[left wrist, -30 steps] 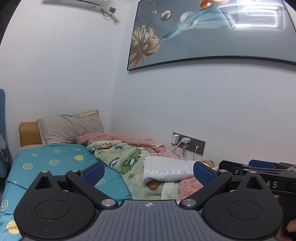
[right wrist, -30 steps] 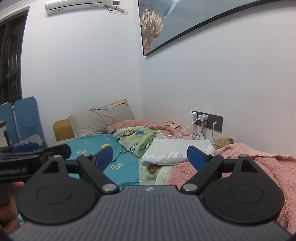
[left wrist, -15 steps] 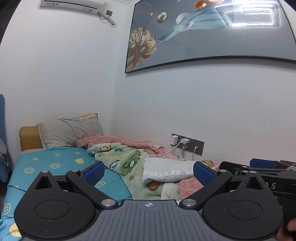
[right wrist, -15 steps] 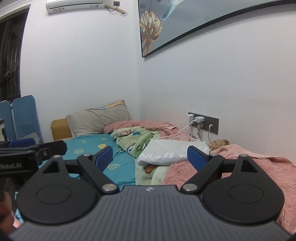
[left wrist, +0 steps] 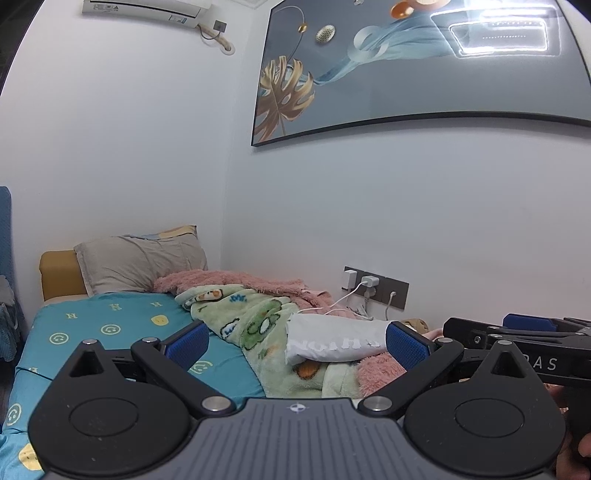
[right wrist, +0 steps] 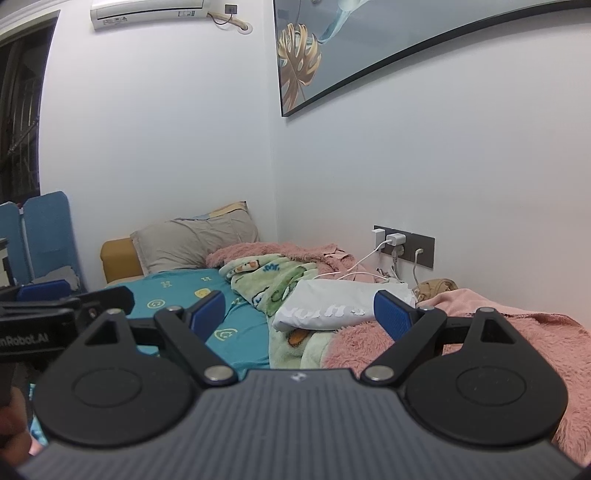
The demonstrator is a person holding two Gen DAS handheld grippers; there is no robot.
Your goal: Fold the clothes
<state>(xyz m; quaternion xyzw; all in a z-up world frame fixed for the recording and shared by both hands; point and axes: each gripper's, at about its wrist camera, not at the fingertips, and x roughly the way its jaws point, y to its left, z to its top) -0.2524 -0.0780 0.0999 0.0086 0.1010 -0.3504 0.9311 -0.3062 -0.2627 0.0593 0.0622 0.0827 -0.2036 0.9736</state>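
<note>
Folded white fabric garment w/ pale printed lettering lies on the bed, resting on top of a green cartoon-print fleece blanket and touching a fluffy pink blanket on its near side. Lettering on the garment is mirrored/creased; not legible in either view. Garment sits near the wall side of the bed, just below a dark wall socket strip w/ white chargers and white cables trailing down beside it.

Left gripper: blue-padded fingers spread wide, released, nothing between them; held in air well short of the garment. Right gripper: same config, fingers spread wide, empty, also apart from the garment. Each gripper shows in the other's view: right unit at the right edge of the left wrist view, partial marking "BAS"; left unit at the left edge of the right wrist view, marking "nRobot.AI" (start cut off). A person's hand is partly visible at the frame edge under each.

Surroundings: teal bed sheet w/ yellow smiley faces and "H" marks; grey rectangular pillow at the headboard end; white wall-mounted AC unit; large framed picture w/ gold leaf motif above the bed
</note>
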